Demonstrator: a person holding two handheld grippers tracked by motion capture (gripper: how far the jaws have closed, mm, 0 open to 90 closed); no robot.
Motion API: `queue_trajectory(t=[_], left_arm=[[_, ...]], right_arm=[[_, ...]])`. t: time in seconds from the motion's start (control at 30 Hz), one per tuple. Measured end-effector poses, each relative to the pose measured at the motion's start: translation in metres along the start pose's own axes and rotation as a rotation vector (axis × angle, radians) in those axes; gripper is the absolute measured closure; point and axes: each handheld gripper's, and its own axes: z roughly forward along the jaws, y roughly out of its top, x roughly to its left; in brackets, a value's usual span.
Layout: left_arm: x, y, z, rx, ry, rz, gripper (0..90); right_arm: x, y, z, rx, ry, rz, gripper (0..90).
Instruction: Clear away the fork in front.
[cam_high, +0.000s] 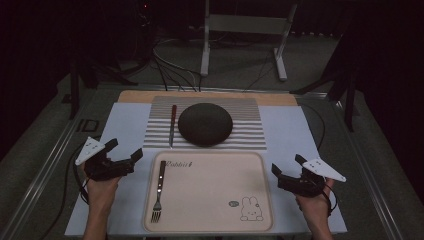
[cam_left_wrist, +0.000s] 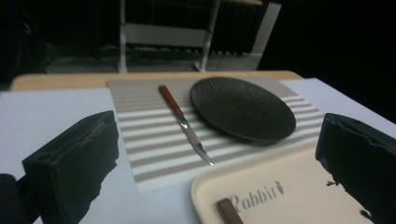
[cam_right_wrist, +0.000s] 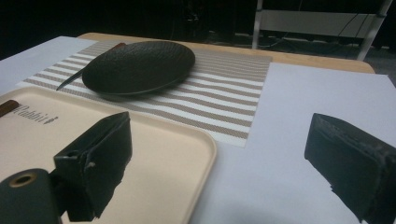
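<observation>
A dark round plate (cam_high: 205, 124) (cam_left_wrist: 243, 107) (cam_right_wrist: 140, 65) lies on a striped placemat (cam_high: 247, 136). Left of the plate lies a knife (cam_high: 172, 125) (cam_left_wrist: 184, 123) with a brown handle, its blade toward me. In front of the mat sits a cream tray (cam_high: 210, 220) (cam_left_wrist: 280, 186) (cam_right_wrist: 163, 154) printed with a rabbit. A fork (cam_high: 159, 190) lies along the tray's left side, tines toward me. My left gripper (cam_high: 126, 148) (cam_left_wrist: 217, 121) hovers open just left of the tray's far corner, nothing between its jaws. My right gripper (cam_high: 287, 163) (cam_right_wrist: 219, 121) is open beside the tray's right edge, also with nothing in it.
A white sheet (cam_high: 125, 122) covers the table, with a wooden strip (cam_high: 135, 96) along the far edge. Beyond the table stand a white metal frame (cam_high: 245, 25) and cables (cam_high: 170, 70) on the floor. Bare sheet lies at both sides of the mat.
</observation>
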Motion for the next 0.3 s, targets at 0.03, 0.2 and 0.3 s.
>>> queue_trajectory(t=[0.03, 0.2, 0.3], left_arm=[[0.0, 0.001, -0.002, -0.008, 0.009, 0.003, 0.0], [0.001, 0.001, -0.009, -0.044, 0.038, 0.011, 0.0], [0.002, 0.001, -0.012, -0.048, 0.051, 0.019, 0.0]], right_arm=[[0.0, -0.001, -0.002, 0.0, -0.002, 0.002, 7.8], [-0.002, -0.006, -0.01, -0.02, -0.004, -0.003, 7.8], [-0.002, -0.008, -0.015, -0.03, -0.009, -0.016, 7.8]])
